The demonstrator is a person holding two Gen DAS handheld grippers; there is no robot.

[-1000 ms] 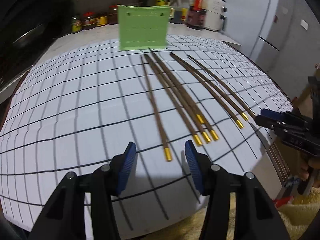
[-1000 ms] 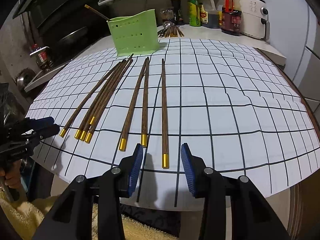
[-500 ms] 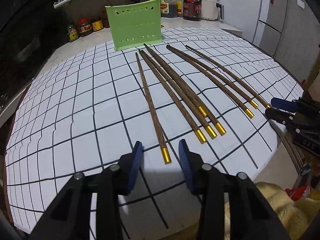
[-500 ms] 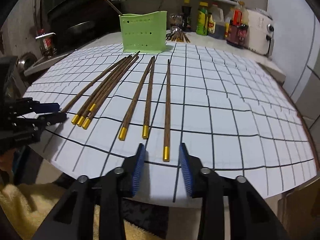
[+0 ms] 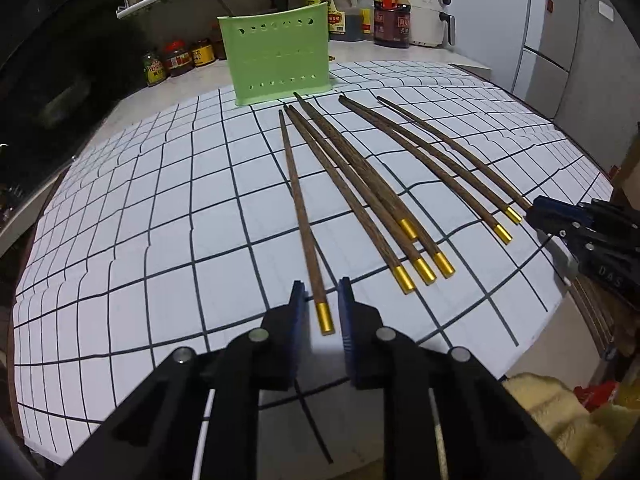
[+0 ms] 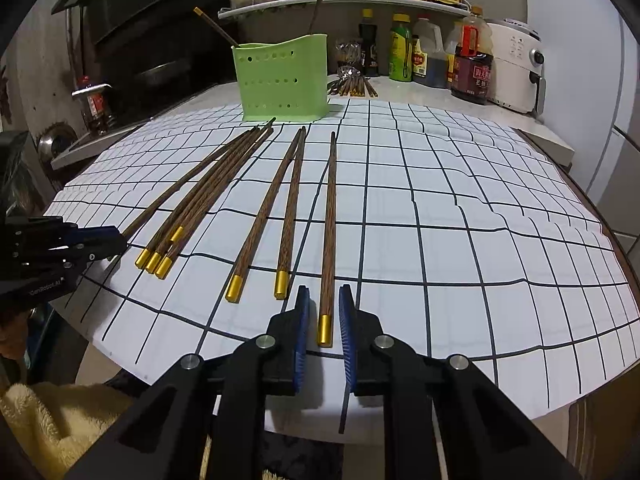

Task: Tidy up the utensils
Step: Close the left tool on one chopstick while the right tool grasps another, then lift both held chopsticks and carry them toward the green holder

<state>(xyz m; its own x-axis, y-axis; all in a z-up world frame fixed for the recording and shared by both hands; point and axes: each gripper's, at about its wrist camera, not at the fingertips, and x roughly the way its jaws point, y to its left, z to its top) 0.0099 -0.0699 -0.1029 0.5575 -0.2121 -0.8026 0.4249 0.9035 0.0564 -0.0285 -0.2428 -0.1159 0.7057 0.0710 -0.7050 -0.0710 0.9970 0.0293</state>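
Two grippers: both closing.
Left gripper (image 5: 322, 308): gold cap of the leftmost chopstick (image 5: 302, 220) between its blue pads, narrow gaps showing, not clenched.
Right gripper (image 6: 324, 312): rightmost chopstick (image 6: 330, 232) likewise between its pads, untouched.
Chopsticks: eight, flat on the gridded mat (image 5: 160, 240).
Far: green utensil holder (image 6: 282, 78), upright beyond their tips.

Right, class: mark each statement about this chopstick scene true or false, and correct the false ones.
1. The holder is green. True.
2. The holder is empty. False: two chopsticks stand in it.
3. A chopstick lies between the left hand-held gripper's closing jaws. True.
4. The right hand-held gripper is over bare mat. False: its closing jaws flank the rightmost chopstick.
5. The chopstick tips are silver. False: gold.
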